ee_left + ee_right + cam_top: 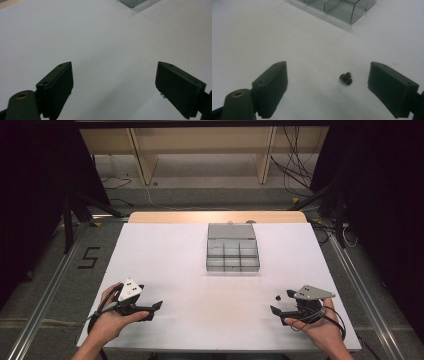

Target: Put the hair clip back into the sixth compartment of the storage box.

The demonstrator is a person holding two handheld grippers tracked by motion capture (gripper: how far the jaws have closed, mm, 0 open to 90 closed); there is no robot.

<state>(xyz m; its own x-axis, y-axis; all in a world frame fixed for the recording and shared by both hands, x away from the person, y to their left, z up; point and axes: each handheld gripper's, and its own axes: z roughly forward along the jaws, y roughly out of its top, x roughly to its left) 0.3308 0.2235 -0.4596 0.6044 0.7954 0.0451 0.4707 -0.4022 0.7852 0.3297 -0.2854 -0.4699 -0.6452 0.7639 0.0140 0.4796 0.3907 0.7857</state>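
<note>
A small black screw-like part (pixel 345 78) lies on the white table (pixel 170 260) between the jaws of my right gripper (pixel 328 75), nearer the right jaw and touching neither. In the high view this part (pixel 278 297) sits just in front of the right gripper (pixel 281 302), which is open at the front right. My left gripper (pixel 154 310) rests at the front left, also open. In the left gripper view the left gripper (pixel 115 75) has only bare table between its jaws.
A grey translucent compartment box (pixel 233 249) with its lid folded back stands at the table's middle rear; its corner (pixel 130 2) and near cells (pixel 337 7) show in the gripper views. Wooden shelving and cables lie beyond the far edge.
</note>
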